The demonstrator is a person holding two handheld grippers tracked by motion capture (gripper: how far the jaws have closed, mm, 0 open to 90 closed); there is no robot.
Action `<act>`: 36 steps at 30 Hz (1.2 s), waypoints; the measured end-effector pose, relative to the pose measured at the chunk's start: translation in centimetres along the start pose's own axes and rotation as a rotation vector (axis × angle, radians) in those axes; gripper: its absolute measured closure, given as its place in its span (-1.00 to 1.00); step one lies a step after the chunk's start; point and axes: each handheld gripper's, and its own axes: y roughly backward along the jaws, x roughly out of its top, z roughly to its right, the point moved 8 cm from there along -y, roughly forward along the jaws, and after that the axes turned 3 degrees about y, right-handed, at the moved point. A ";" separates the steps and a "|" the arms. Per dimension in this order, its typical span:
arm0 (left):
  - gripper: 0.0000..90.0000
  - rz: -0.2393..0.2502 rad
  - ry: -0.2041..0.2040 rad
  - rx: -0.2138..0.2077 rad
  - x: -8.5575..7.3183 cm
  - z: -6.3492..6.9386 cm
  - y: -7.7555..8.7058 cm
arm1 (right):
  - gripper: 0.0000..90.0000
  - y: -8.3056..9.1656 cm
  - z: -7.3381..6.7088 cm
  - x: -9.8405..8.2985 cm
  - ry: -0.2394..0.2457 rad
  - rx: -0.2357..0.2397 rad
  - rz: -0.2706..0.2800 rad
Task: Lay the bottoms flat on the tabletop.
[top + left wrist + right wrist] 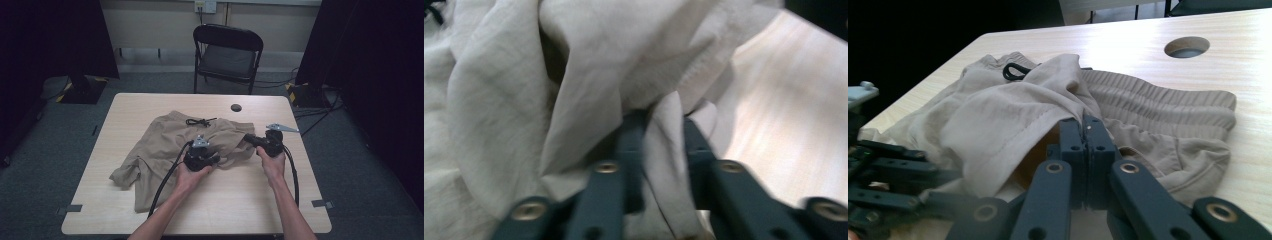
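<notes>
Tan shorts [165,145] lie crumpled mid-table [220,200], waistband with black drawstring [200,121] at far side. My left tool [659,130] pinches fabric fold between narrowed jaws. My right tool [1087,130] clamps hem edge, jaws closed tight. Step, I judge: gripping to spread or fold. Next: lift both, pull apart evenly.

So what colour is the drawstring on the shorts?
Black: the drawstring loops at the tan shorts' waistband, clearest in the right gripper view.

Beige drawstring shorts [165,145] lie crumpled mid-table (black cord at the waistband).
</notes>
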 end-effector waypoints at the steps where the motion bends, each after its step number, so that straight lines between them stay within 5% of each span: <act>1: 0.88 0.008 0.008 -0.013 0.1 0.2 0.2 | 1.00 0.1 0.1 0.0 -0.005 0.000 0.000; 10: 0.94 0.124 -0.077 -0.182 0.8 3.5 5.3 | 1.00 2.0 1.1 0.1 0.000 -0.024 0.009; 15: 0.94 0.144 -0.124 -0.231 0.5 5.0 7.1 | 0.99 3.8 0.7 -0.4 0.014 -0.017 0.016; 27: 0.90 0.078 -0.220 -0.320 -2.7 9.0 7.5 | 1.00 9.3 -0.7 -4.1 0.028 -0.005 0.038; 36: 0.84 0.041 -0.230 -0.391 -4.8 11.1 7.2 | 0.99 12.6 -1.3 -7.0 0.019 -0.024 0.021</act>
